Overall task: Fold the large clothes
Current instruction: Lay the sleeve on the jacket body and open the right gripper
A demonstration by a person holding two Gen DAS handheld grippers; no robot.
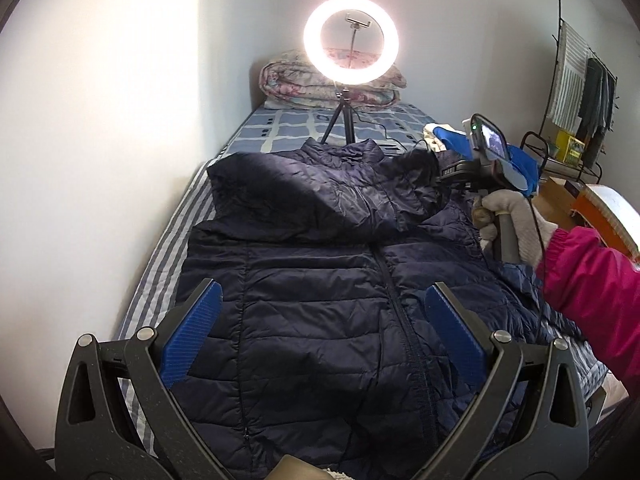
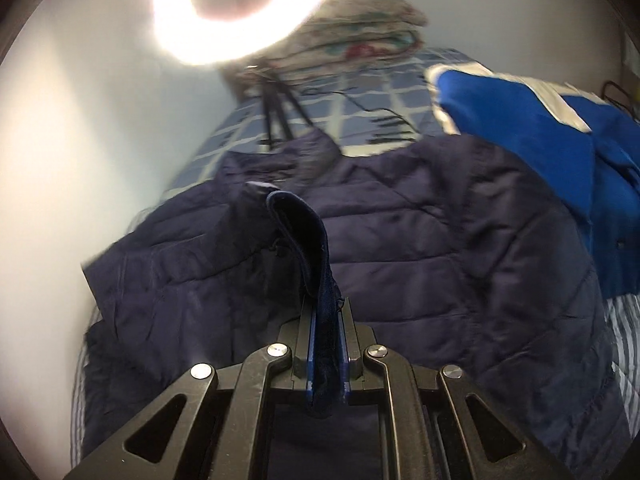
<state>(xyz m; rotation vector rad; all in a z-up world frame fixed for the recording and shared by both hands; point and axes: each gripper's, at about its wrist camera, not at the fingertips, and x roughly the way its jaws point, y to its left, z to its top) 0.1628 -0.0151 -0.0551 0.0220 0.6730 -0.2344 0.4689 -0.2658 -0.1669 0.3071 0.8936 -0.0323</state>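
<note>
1. Navy quilted jacket (image 1: 320,280) lies front-up and zipped on the bed (image 1: 160,264), one sleeve already across its chest.
2. Your right gripper (image 2: 326,332) is clamped on the other sleeve's cuff (image 2: 304,240), so you look to be mid sleeve-fold.
3. Your left gripper (image 1: 322,332) hovers over the lower front, jaws wide apart and empty.
4. Next, I judge: carry the cuff across the chest, lay it flat, then let go.
5. Shell is slick and puffy; expect it to slide and spring back.

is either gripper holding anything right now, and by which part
The right gripper is shut on the navy quilted puffer jacket, pinching a sleeve's cuff. The left gripper is open, holding nothing.
</note>
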